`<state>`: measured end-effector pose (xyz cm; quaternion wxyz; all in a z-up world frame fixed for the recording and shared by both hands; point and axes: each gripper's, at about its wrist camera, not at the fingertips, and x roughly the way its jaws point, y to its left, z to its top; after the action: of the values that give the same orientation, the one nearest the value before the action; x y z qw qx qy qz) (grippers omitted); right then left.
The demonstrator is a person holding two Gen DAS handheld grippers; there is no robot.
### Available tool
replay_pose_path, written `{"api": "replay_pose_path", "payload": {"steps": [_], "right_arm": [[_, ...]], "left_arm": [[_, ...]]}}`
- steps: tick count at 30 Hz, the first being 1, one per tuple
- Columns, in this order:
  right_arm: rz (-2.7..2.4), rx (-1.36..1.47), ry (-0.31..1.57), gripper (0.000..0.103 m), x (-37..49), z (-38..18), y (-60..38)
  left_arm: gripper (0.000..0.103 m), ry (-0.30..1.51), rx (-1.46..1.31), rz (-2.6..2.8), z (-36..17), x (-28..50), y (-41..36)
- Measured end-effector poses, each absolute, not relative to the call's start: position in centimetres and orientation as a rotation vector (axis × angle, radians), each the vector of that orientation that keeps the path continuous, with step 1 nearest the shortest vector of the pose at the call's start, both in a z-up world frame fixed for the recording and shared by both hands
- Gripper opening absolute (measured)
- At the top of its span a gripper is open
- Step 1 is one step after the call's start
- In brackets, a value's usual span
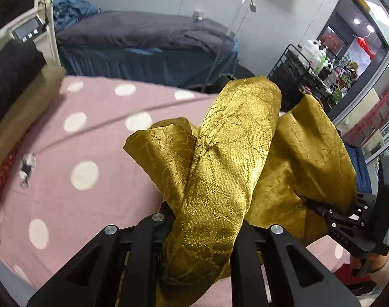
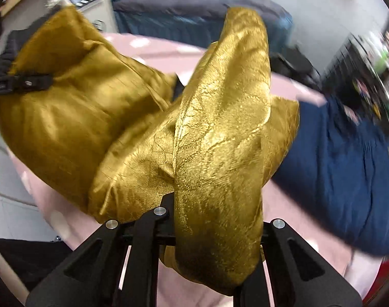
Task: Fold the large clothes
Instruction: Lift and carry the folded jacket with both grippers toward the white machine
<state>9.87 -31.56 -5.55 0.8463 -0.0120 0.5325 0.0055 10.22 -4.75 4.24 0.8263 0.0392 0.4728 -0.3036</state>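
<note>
A shiny gold brocade garment (image 1: 235, 138) hangs bunched above a pink bed cover with white dots (image 1: 86, 128). My left gripper (image 1: 199, 220) is shut on a fold of the gold garment, which drapes over its fingers. My right gripper (image 2: 212, 220) is shut on another fold of the same garment (image 2: 214, 117). In the left wrist view the right gripper (image 1: 348, 215) shows at the right edge, clamped on the cloth. In the right wrist view the left gripper (image 2: 22, 83) shows at the left edge, clamped on the cloth. The fingertips are hidden by fabric.
A brown bag (image 1: 22, 107) and dark cloth lie on the bed at left. A second bed with grey bedding (image 1: 143, 30) stands behind. A black wire rack with bottles (image 1: 309, 64) stands at right. Dark blue fabric (image 2: 348, 168) lies to the right.
</note>
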Motion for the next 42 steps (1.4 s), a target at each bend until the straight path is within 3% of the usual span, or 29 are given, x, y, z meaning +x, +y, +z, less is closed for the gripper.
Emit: {"api": "replay_pose_path", "payload": {"steps": [9, 19, 23, 26, 28, 30, 32, 33, 34, 35, 39, 41, 42], "right_arm": [[0.229, -0.104, 0.919, 0.013, 20.6, 2.3, -24.5], [0.595, -0.238, 0.528, 0.013, 34.4, 18.9, -7.5], [0.721, -0.136, 0.57, 0.015, 43.2, 21.1, 0.3], [0.764, -0.061, 0.688, 0.029, 50.0, 18.3, 5.7], [0.756, -0.043, 0.797, 0.044, 53.8, 15.1, 8.9], [0.679, -0.013, 0.894, 0.05, 56.7, 10.6, 11.1], [0.568, -0.035, 0.995, 0.054, 58.6, 5.9, 12.4], [0.523, -0.05, 1.026, 0.054, 59.5, 4.5, 13.0], [0.505, -0.064, 1.044, 0.056, 59.9, 3.4, 13.3], [0.495, -0.084, 1.049, 0.064, 59.9, 2.3, 13.4], [0.459, -0.12, 1.013, 0.067, 59.2, 2.9, 13.0], [0.453, -0.105, 0.994, 0.068, 59.5, 5.3, 14.1], [0.451, -0.088, 0.983, 0.069, 59.6, 6.6, 14.2]], "left_arm": [[0.012, 0.821, -0.003, -0.469, 13.2, 15.6, 6.9], [0.012, 0.38, -0.085, -0.026, 31.1, 14.9, 28.7], [0.014, 0.368, -0.108, 0.19, 31.3, 15.2, 35.8], [0.024, 0.487, -0.213, 0.291, 26.8, 18.1, 42.0], [0.029, 0.605, -0.297, 0.359, 21.2, 21.0, 46.1], [0.032, 0.742, -0.328, 0.471, 15.3, 23.3, 49.1], [0.06, 0.758, -0.363, 0.501, 11.8, 23.9, 50.6], [0.064, 0.725, -0.391, 0.513, 10.8, 23.7, 51.2], [0.074, 0.713, -0.403, 0.522, 10.4, 23.5, 51.2], [0.079, 0.708, -0.408, 0.533, 10.4, 23.4, 51.3], [0.079, 0.673, -0.396, 0.536, 13.5, 22.8, 50.5], [0.098, 0.645, -0.349, 0.575, 15.6, 21.6, 49.9], [0.096, 0.634, -0.314, 0.606, 16.7, 21.3, 49.0]]}}
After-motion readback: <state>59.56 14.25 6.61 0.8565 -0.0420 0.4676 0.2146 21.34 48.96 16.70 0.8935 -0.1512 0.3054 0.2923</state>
